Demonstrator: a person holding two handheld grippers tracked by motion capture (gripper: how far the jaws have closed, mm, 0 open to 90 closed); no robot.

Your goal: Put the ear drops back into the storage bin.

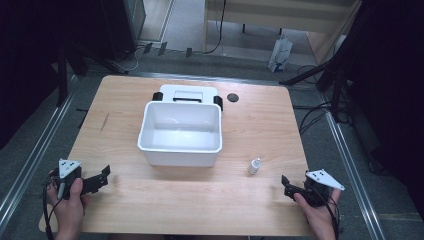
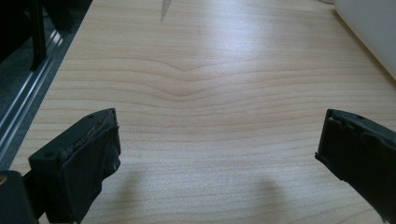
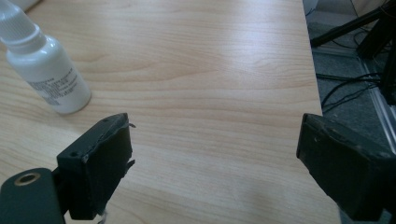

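A small white bottle stands upright on the wooden table, just right of a white plastic bin. In the right gripper view the bottle is at the upper left, beyond the left jaw. My right gripper rests low at the table's front right, held by a hand, open with nothing between its jaws. My left gripper sits at the front left, also hand-held and open over bare wood. The bin's wall shows at the upper right of the left gripper view.
Behind the bin lies a white lid with black clips, and a small black disc sits beside it. Metal rails run along both sides of the table. Cables and stand legs lie on the floor past the right edge.
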